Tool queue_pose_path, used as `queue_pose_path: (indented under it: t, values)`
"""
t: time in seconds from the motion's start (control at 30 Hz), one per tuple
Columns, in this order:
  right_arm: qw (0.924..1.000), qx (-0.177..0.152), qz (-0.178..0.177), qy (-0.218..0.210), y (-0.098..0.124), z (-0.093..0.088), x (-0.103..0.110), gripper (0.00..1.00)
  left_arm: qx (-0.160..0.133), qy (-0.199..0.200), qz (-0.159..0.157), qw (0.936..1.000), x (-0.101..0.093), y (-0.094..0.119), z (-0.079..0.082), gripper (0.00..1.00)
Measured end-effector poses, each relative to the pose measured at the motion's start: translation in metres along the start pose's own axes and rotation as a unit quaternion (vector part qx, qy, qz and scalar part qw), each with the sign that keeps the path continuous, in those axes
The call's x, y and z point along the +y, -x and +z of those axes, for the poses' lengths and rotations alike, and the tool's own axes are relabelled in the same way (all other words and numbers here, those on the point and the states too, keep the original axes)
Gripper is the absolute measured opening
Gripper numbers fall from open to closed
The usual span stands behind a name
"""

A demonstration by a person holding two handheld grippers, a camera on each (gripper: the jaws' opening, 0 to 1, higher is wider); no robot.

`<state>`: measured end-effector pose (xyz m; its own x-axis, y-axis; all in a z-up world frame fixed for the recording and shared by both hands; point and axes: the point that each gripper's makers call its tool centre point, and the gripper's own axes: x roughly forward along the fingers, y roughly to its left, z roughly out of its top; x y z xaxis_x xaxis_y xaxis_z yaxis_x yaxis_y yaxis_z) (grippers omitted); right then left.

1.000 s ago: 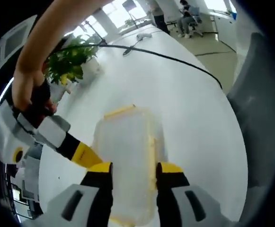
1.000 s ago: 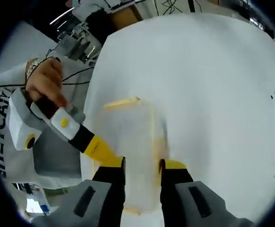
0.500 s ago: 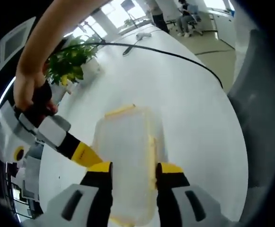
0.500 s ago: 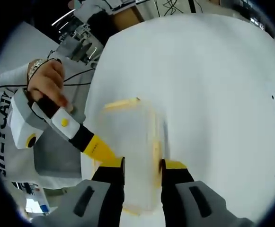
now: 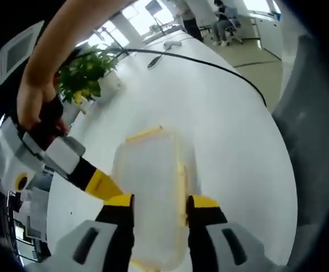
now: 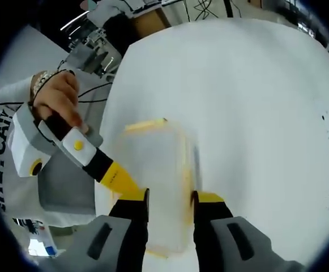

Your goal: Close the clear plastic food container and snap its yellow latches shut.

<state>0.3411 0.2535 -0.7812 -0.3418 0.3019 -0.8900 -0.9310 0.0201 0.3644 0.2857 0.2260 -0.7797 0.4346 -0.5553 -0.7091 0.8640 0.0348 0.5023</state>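
Note:
A clear plastic food container point(image 5: 153, 164) lies on the white table point(image 5: 232, 130) with its lid on. A yellow latch point(image 5: 144, 134) shows at its far end and another point(image 5: 181, 181) along its right side. My left gripper point(image 5: 160, 202) is open, its yellow-tipped jaws standing over the near part of the lid. The right gripper's finger point(image 5: 99, 182) comes in from the left and touches the container's left side. In the right gripper view the same container point(image 6: 158, 164) lies under my open right gripper point(image 6: 170, 198), and the left gripper's finger point(image 6: 116, 178) meets its left side.
A potted plant point(image 5: 82, 73) stands at the table's far left and a black cable point(image 5: 209, 67) crosses the far part of the table. A hand point(image 6: 56, 99) holds the other gripper near the table's left edge. Open white table point(image 6: 255, 113) lies to the right.

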Motion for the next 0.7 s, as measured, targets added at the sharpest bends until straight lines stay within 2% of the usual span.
queue_pose_path:
  t: [0.17, 0.27, 0.33, 0.63, 0.7]
  values:
    - [0.9995, 0.004, -0.024, 0.019, 0.0014, 0.0021, -0.0005, 0.27, 0.003, -0.004, 0.0, 1.0, 0.0008, 0.0002, -0.0012, 0.32]
    - [0.9993, -0.002, -0.035, 0.016, 0.002, 0.0015, -0.0019, 0.27, 0.0, -0.002, -0.003, 1.0, 0.0014, 0.001, -0.002, 0.32]
    - [0.9989, -0.007, -0.043, 0.016, 0.0024, 0.0023, -0.002, 0.27, -0.006, 0.02, -0.01, 0.9997, 0.0028, 0.0019, -0.002, 0.32]
    - [0.9952, -0.027, -0.089, 0.033, 0.0048, 0.0049, -0.0013, 0.26, -0.013, 0.038, -0.017, 0.999, 0.0045, 0.0025, -0.0026, 0.31]
    - [0.9941, -0.03, -0.097, 0.039, 0.0054, 0.0057, -0.0007, 0.26, -0.023, 0.059, -0.023, 0.9977, 0.0058, 0.0033, -0.0018, 0.31]
